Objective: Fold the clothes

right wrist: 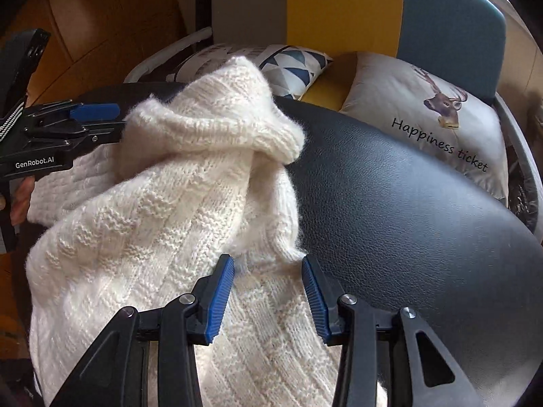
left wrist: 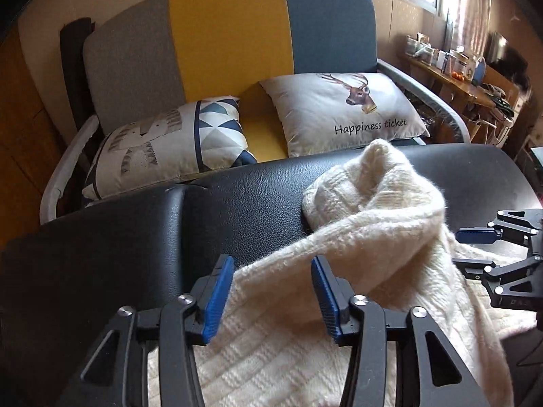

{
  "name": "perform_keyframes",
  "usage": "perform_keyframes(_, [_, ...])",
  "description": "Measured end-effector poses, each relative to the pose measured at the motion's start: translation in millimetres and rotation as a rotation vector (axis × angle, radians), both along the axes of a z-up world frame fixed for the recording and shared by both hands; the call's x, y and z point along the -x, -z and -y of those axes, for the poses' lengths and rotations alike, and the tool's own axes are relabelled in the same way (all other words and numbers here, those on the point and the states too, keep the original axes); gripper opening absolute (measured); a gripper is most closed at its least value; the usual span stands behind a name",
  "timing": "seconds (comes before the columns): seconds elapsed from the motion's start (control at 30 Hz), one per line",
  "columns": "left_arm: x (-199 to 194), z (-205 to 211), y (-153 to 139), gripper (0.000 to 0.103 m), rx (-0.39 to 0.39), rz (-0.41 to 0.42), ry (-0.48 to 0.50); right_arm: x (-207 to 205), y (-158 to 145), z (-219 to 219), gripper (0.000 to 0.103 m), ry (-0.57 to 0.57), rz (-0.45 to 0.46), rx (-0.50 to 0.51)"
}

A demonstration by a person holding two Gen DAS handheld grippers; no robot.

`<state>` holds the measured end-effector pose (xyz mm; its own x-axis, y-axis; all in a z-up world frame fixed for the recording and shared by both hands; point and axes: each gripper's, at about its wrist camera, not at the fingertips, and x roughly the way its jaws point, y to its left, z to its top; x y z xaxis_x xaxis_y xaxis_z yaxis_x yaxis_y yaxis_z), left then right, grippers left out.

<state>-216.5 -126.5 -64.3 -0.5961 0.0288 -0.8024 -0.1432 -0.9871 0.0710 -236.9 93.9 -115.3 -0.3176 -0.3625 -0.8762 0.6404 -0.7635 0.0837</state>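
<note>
Between the spread fingers of our left hand-held gripper lies the cream knitted sweater, heaped on the black leather bench with one sleeve or hem rolled up into a thick ridge ahead of us. We keep these jaws apart, blue pads on either side of a fold, pinching nothing yet, so that we can close on an edge. Our right hand-held gripper is likewise spread, straddling the sweater's near edge where it meets bare leather to its right. We judge the garment is still bunched, so both tools sit low and near opposite sides to take hold and pull it flat. Beyond the bench, well ahead of both grippers, the deer pillow and the triangle-print pillow rest on a sofa.
</note>
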Motion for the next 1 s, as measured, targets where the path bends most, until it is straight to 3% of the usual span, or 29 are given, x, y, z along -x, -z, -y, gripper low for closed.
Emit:
perform_keyframes(0.07, [9.9, -1.7, 10.6, 0.064, 0.007, 0.015, 0.004, -3.8, 3.4, 6.4, 0.042, -0.024, -0.033, -0.044])
perform_keyframes(0.13, [19.9, -3.4, 21.2, 0.058, 0.014, 0.029, 0.007, -11.5, 3.4, 13.1, 0.037, -0.043, -0.083, -0.099])
perform_keyframes(0.17, [19.1, -0.2, 23.9, 0.026, 0.002, 0.034, -0.002, -14.7, 3.4, 14.9, 0.029, -0.046, -0.100, -0.114])
perform_keyframes(0.2, [16.1, 4.4, 25.6, 0.004, -0.017, 0.037, -0.015, -17.3, 3.3, 15.4, 0.022, -0.044, -0.111, -0.123])
perform_keyframes(0.23, [13.1, 9.0, 27.4, 0.000, -0.036, 0.041, -0.028, -19.1, 3.2, 14.3, 0.019, -0.036, -0.117, -0.125])
perform_keyframes(0.3, [7.2, 18.3, 30.9, 0.000, -0.073, 0.047, -0.054, -22.0, 3.2, 11.4, 0.014, -0.018, -0.127, -0.128])
perform_keyframes(0.47, [-7.7, 41.5, 39.6, 0.000, -0.166, 0.064, -0.120, -23.1, 2.5, 1.4, 0.014, 0.037, -0.127, -0.150])
perform_keyframes(0.7, [-21.5, 72.2, 48.4, 0.000, -0.145, 0.058, -0.208, -16.3, 1.0, -38.6, 0.014, 0.171, -0.074, -0.117])
perform_keyframes(0.8, [-41.9, 75.1, 38.2, 0.000, -0.238, 0.076, -0.186, -17.5, -4.0, -45.6, 0.019, 0.180, -0.033, -0.093])
perform_keyframes(1.0, [-86.6, 78.5, 15.0, 0.002, -0.451, 0.116, -0.127, -32.4, -38.3, -72.4, 0.027, 0.192, 0.083, 0.196])
